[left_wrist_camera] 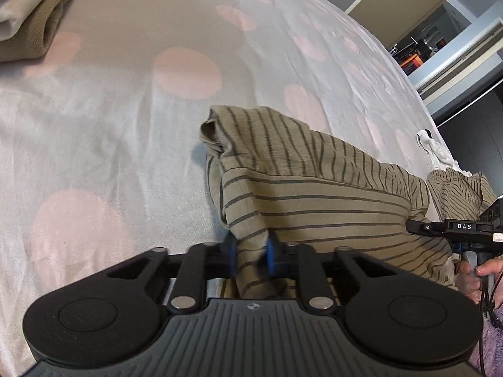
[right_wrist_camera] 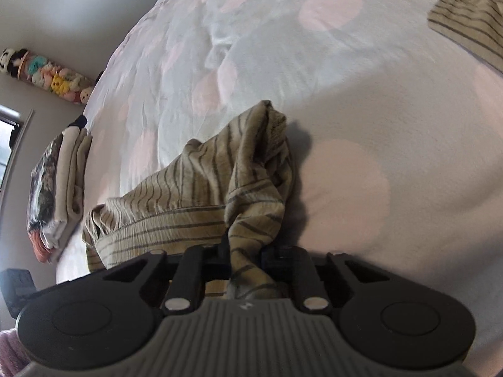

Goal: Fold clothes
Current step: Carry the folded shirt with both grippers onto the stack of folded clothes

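Observation:
A tan garment with thin dark stripes (left_wrist_camera: 314, 188) lies crumpled on the bed. My left gripper (left_wrist_camera: 251, 256) is shut on a bunched fold of it, the cloth pinched between the blue pads (left_wrist_camera: 272, 256). In the right wrist view the same striped garment (right_wrist_camera: 201, 188) rises in a peak, and my right gripper (right_wrist_camera: 246, 259) is shut on a gathered edge of it. The right gripper's body (left_wrist_camera: 452, 229) shows at the far right of the left wrist view, with a hand (left_wrist_camera: 489, 270) under it.
The bed sheet (left_wrist_camera: 125, 100) is pale grey with pink dots. Folded beige clothes (left_wrist_camera: 34, 15) sit at the upper left. A stack of folded clothes (right_wrist_camera: 59, 194) stands near the bed's left edge. Another striped piece (right_wrist_camera: 471, 15) and a white item (left_wrist_camera: 437, 154) lie further off.

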### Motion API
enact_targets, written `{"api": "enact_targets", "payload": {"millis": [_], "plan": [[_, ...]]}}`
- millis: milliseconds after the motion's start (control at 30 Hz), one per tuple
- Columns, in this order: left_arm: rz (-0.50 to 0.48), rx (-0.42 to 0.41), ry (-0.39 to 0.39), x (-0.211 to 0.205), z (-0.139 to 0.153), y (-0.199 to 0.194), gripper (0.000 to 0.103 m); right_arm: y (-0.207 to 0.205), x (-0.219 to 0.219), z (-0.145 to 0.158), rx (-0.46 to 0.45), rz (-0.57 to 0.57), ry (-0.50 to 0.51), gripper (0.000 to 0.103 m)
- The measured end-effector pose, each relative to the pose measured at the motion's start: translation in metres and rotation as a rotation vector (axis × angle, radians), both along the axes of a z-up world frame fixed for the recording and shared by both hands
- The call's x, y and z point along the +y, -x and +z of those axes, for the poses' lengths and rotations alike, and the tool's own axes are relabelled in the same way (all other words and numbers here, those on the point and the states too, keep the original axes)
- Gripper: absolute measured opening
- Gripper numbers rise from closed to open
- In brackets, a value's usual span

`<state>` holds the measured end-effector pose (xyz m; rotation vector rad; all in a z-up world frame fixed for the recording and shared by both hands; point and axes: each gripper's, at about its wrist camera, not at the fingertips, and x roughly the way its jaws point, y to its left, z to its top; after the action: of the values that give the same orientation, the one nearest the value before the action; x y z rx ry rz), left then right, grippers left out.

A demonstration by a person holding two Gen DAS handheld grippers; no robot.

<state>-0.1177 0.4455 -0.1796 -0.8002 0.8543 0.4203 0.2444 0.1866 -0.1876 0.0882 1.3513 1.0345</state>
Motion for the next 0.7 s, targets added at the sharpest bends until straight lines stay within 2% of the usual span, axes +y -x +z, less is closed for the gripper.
{"api": "enact_targets", "payload": {"millis": [100,233,433,567,700], "plan": [[-0.016,-0.012,-0.064,-0.006,0.01,-0.001,0.006,0.0,-0.003,0.006,-0.029,-0.005,-0.022,0.011],[-0.02,-0.065,-0.136,-0.01,0.029,0.007,0.005,0.0,-0.013,0.019,-0.055,-0.02,-0.1,0.01],[-0.022,-0.117,-0.231,-0.013,0.059,0.016,0.005,0.012,-0.023,0.051,-0.144,0.002,-0.226,0.009],[0.009,-0.136,-0.262,-0.006,0.078,0.026,0.005,0.03,-0.014,0.071,-0.15,-0.009,-0.266,0.008],[0.054,-0.156,-0.294,0.012,0.101,0.055,0.005,0.054,0.008,0.099,-0.167,0.016,-0.318,0.008]]}}
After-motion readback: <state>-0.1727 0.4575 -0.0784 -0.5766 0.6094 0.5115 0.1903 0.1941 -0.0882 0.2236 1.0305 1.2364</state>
